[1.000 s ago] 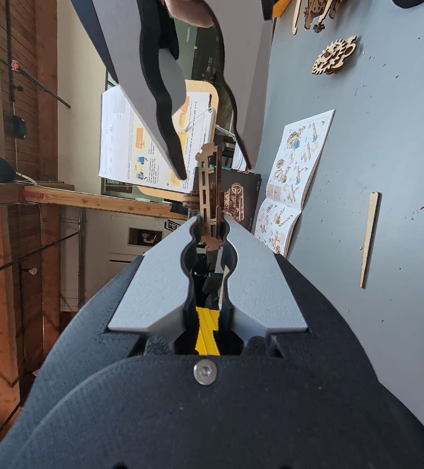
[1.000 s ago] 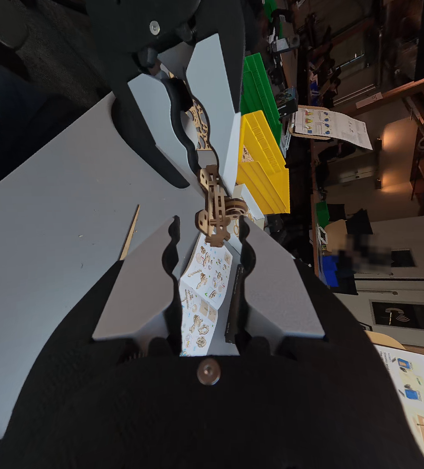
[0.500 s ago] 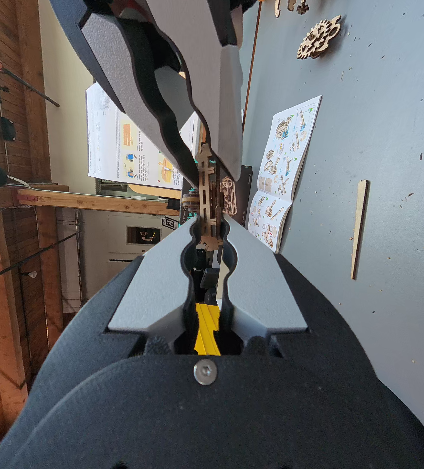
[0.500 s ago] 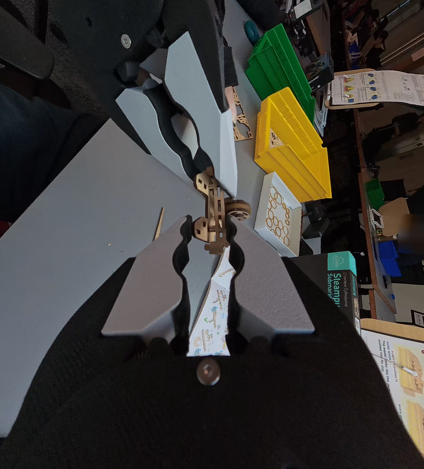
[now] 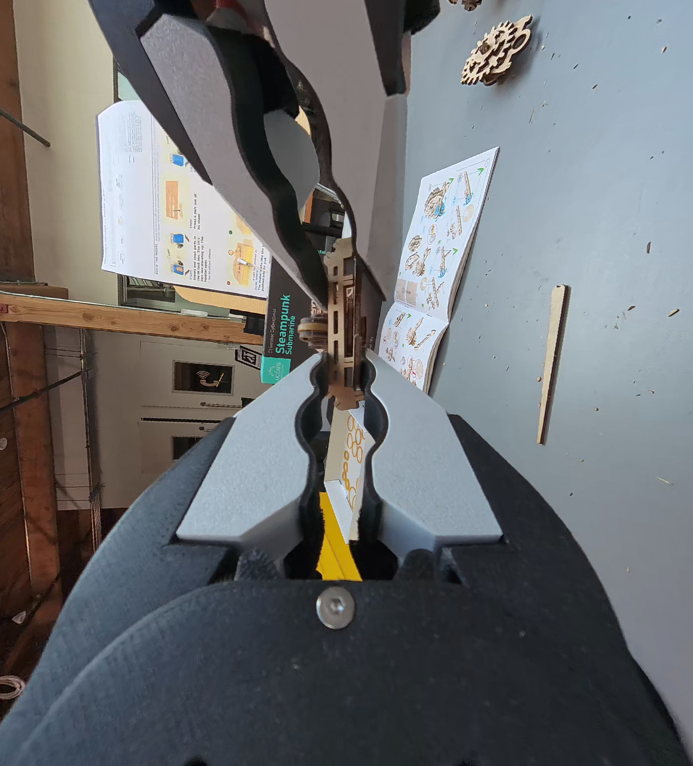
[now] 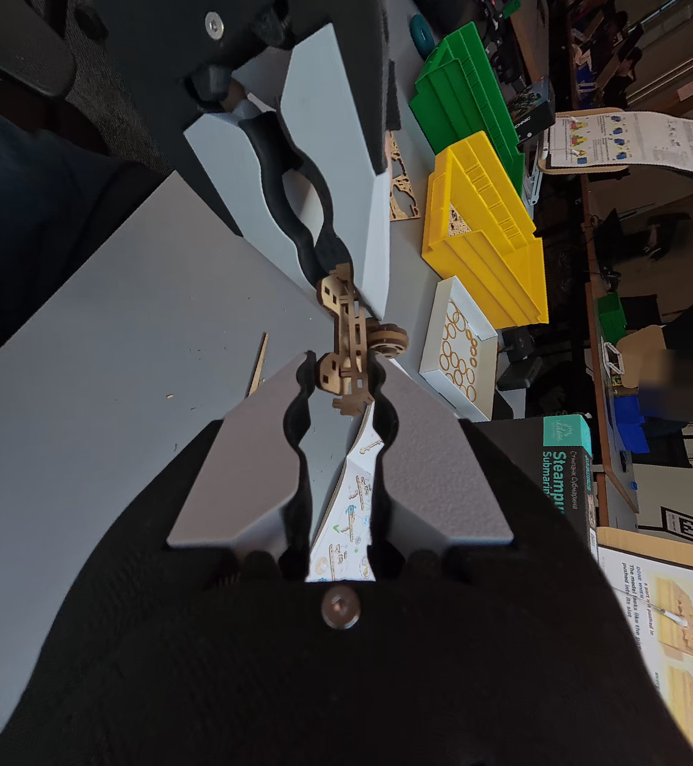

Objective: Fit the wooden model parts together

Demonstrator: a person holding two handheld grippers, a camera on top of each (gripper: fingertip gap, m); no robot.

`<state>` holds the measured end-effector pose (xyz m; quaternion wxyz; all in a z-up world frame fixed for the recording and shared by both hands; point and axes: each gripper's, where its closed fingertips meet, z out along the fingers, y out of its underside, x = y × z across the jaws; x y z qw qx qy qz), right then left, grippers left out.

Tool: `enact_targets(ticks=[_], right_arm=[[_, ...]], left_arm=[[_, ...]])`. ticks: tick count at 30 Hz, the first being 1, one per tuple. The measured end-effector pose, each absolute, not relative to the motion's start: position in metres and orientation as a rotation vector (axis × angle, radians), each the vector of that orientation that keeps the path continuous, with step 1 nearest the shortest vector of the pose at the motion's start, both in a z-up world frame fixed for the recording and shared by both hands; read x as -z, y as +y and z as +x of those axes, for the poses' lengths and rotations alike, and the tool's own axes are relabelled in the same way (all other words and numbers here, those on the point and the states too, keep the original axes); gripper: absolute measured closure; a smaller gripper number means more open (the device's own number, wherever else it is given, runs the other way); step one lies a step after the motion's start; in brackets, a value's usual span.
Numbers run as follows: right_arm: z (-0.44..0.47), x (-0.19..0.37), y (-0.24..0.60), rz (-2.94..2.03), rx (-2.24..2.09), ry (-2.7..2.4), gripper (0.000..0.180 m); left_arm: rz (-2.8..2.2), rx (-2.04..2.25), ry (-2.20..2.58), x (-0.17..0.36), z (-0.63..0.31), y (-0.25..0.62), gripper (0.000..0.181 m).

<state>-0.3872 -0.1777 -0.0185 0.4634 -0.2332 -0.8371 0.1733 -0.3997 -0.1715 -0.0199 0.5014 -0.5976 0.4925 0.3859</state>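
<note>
- Wooden model (image 5: 342, 331): up in the air above the grey table (image 5: 627, 331), pinched at both ends between my two tongs.
- Left tongs (image 5: 342, 373): clamped on the near end of the frame, the pads gripping its flat sides.
- Right tongs (image 6: 342, 373): closed around the other end; the right pad touches the wood, but on the left I cannot tell.
- Handling, my guess: thin laser-cut plywood, very light, stiff along its length, with brittle tabs and slots. Best held on the flat side plates, clear of the small round wheel (image 6: 388, 340) and the toothed end.
- Gear piece (image 5: 494, 52) and thin wooden strip (image 5: 552, 364) lie well apart on the table, beyond the open booklet (image 5: 440, 265).
</note>
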Motion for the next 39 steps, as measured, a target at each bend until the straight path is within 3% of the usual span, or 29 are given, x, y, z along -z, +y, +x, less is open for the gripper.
enact_targets(ticks=[30,34,39], right_arm=[[-0.387,0.012,-0.187,-0.541,-0.493,-2.029,0.162],[-0.378,0.01,-0.193,-0.695,-0.747,-2.096,0.146],[-0.376,-0.006,-0.184,-1.033,-1.214,-2.022,0.157]], left_arm=[[-1.556,-0.585,1.102,0.021,-0.391,-0.181,0.169],[-1.515,-0.655,1.127,0.02,-0.394,-0.181,0.169],[-1.461,-0.757,1.182,0.024,-0.393,-0.18,0.169]])
